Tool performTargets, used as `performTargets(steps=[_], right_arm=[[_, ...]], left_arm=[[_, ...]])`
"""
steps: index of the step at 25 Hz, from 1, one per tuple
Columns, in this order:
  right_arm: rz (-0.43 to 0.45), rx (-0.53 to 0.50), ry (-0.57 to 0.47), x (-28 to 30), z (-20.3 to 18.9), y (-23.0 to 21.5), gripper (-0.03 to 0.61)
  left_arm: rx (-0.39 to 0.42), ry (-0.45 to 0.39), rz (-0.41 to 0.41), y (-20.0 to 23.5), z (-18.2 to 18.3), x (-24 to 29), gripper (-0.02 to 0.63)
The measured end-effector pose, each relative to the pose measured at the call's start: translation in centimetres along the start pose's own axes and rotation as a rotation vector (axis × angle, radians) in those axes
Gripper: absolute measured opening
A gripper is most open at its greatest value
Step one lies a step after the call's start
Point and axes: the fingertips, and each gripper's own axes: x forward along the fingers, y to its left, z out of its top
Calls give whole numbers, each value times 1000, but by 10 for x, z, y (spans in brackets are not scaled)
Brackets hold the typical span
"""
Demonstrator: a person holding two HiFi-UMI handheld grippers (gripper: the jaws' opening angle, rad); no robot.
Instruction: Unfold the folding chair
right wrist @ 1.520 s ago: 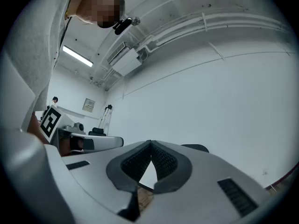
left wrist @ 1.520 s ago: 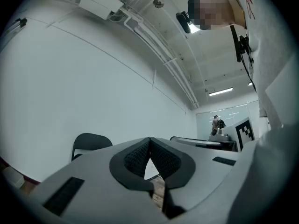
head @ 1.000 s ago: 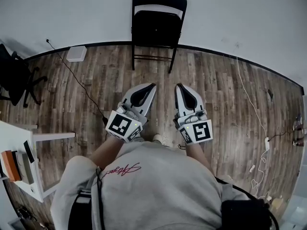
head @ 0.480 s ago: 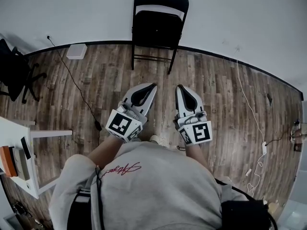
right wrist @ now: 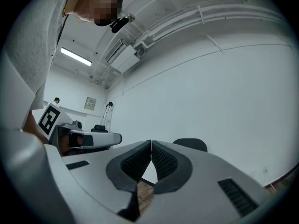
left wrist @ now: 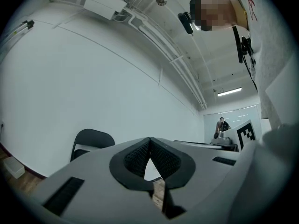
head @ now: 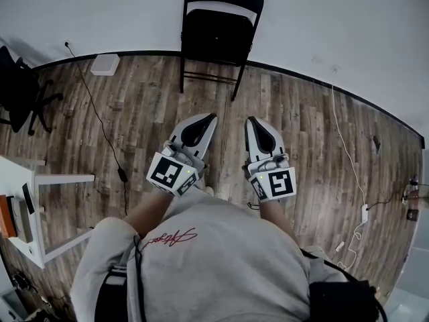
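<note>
Item: black folding chair (head: 214,19), metal-framed, stood at the far edge of the wood-plank floor (head: 295,126) against the white wall (head: 335,25), apparently folded flat; it is also seen low in the left gripper view (left wrist: 91,141), and its backrest top in the right gripper view (right wrist: 190,144). Only floorboards lie between it and the two grippers, which are held side by side, well apart from it and pointed towards it. Left gripper (head: 213,117): jaws closed tip to tip, nothing held, as confirmed in its own view (left wrist: 150,139). Right gripper (head: 249,121): jaws likewise closed together and empty (right wrist: 151,142). Surroundings: a small white box (head: 106,64) on the floor by the skirting, left of the chair; a black cable (head: 100,119) running from the wall across the boards; a black office chair (head: 20,92) at the left edge; a white table (head: 50,178) at the lower left, bearing an orange item (head: 7,217) and a dark flat one; a white cable (head: 348,139) trailing down the right side. Writing: red script (head: 171,237) on the person's grey sweatshirt (head: 221,267), not legible.
</note>
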Motion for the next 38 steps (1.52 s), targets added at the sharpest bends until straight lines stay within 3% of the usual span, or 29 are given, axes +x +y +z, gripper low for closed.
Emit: performTargets(steps=[9, 16, 23, 27, 31, 34, 35, 37, 38], right_arm=[[0, -27, 6, 61, -18, -46, 15], [-58, -57, -5, 171, -25, -128, 15], [-126, -113, -57, 279, 4, -207, 15], [-126, -108, -16, 312, -7, -230, 15], [-131, -91, 16, 333, -20, -258, 17], [-135, -96, 79, 340, -37, -268, 17], [-139, -105, 106, 343, -44, -273, 17], [-152, -127, 167, 351, -61, -288, 17], [-158, -136, 197, 354, -71, -298, 17]], left_arm=[[-3, 9, -7, 48, -14, 61, 9], [4, 9, -69, 134, -14, 167, 9], [23, 34, -114, 220, -4, 260, 9], [18, 59, -86, 254, -8, 292, 9], [88, 64, -128, 263, -16, 325, 11], [58, 84, -153, 268, -27, 338, 15], [45, 105, -171, 271, -32, 344, 37], [65, 186, -231, 280, -50, 360, 211], [94, 240, -264, 288, -62, 370, 258]])
